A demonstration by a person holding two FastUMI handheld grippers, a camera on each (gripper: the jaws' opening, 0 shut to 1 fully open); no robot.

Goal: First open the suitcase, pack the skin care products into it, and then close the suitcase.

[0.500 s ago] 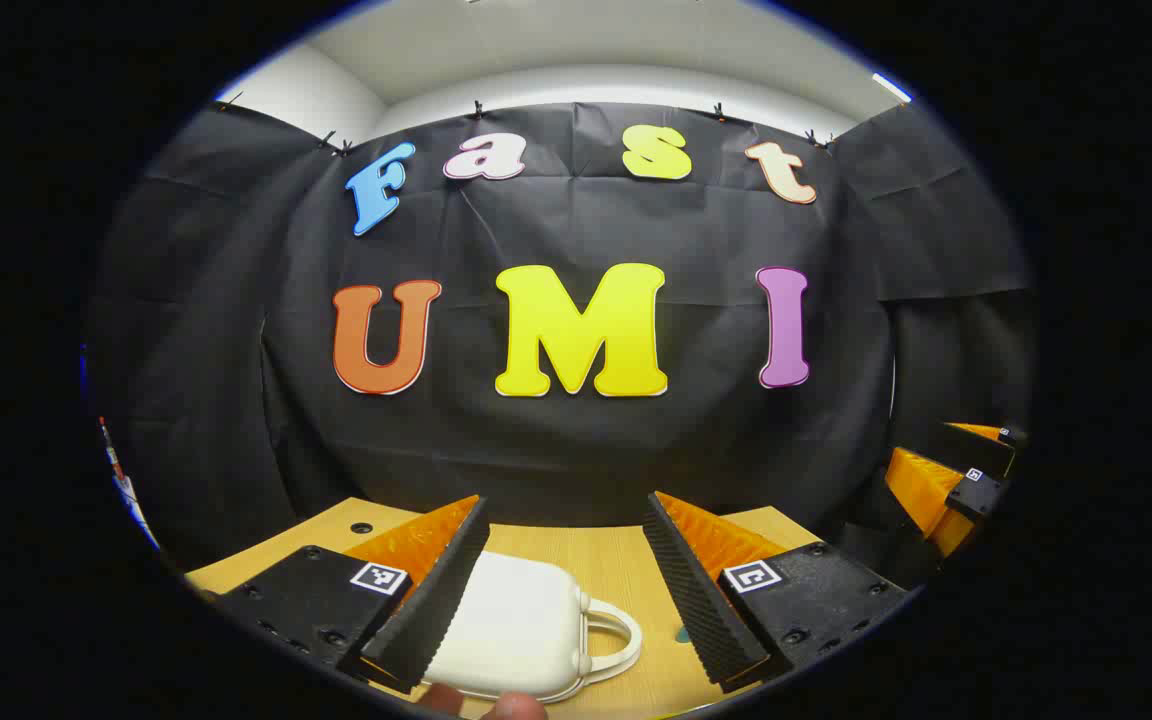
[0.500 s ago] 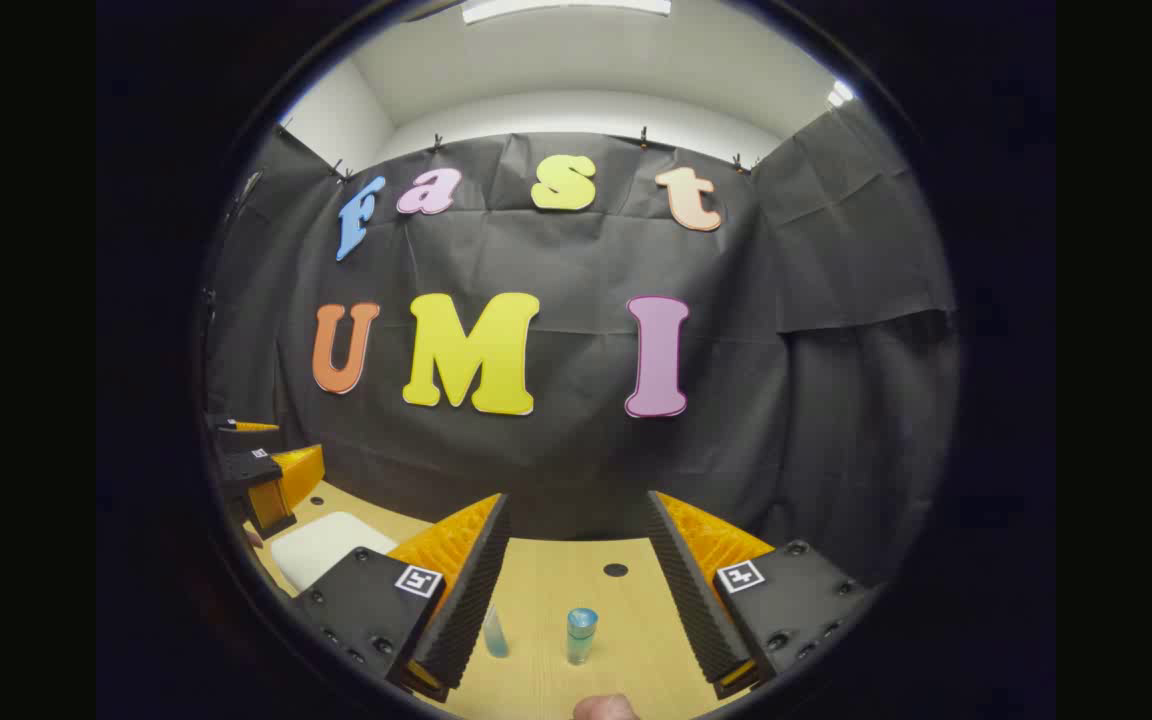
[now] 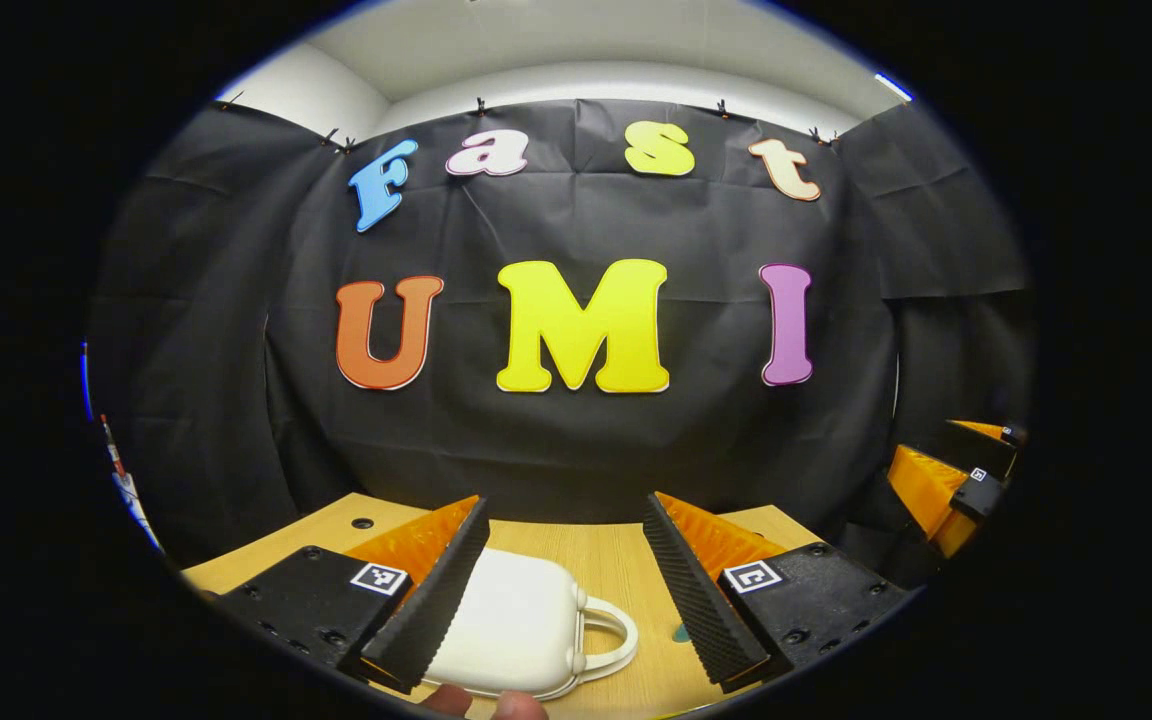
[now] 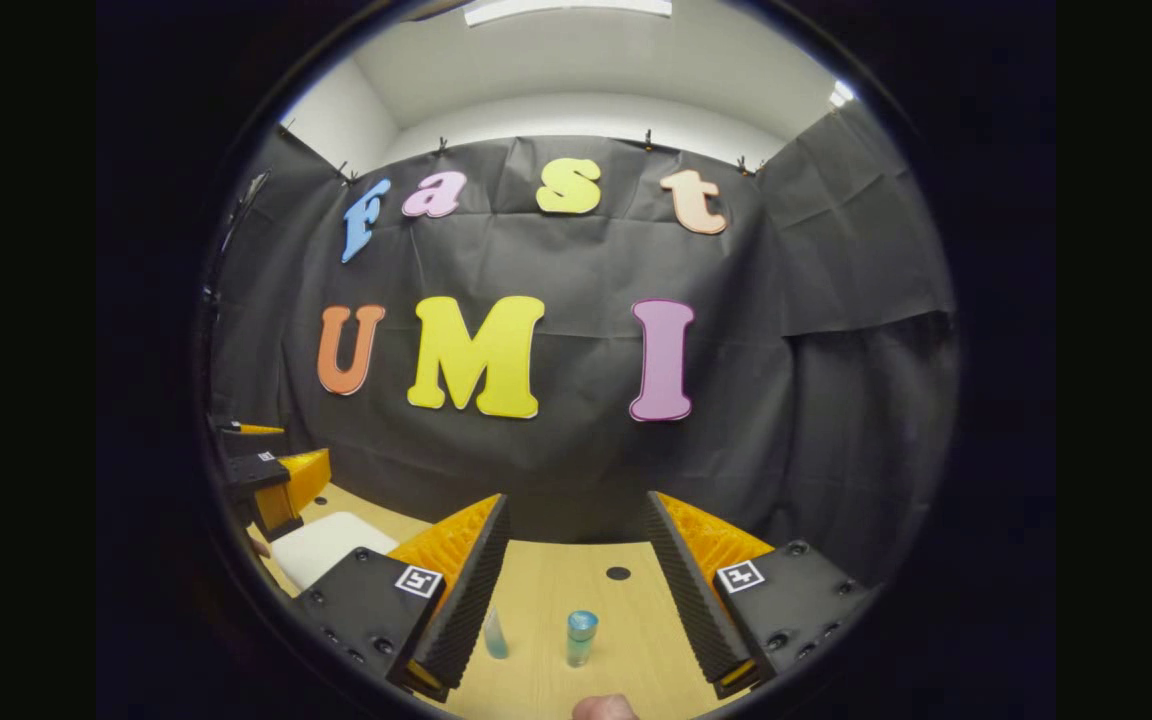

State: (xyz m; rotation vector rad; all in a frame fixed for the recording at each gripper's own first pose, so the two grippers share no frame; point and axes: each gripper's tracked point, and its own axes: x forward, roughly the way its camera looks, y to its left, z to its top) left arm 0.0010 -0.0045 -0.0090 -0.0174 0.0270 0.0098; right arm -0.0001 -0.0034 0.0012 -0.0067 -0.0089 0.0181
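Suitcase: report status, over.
Both tools open, empty. White suitcase closed on table, ahead of left tool. Two bottles upright before right tool. Nothing blocking.

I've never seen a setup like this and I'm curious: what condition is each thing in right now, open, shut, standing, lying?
Suitcase: white, shut, lying flat on the table, handle toward the right.
Capped bottle: standing upright, cap on.
Second bottle: upright, partly hidden by a finger.
Left gripper: open, holding nothing.
Right gripper: open, holding nothing.
Table: wooden, bearing the bottles.
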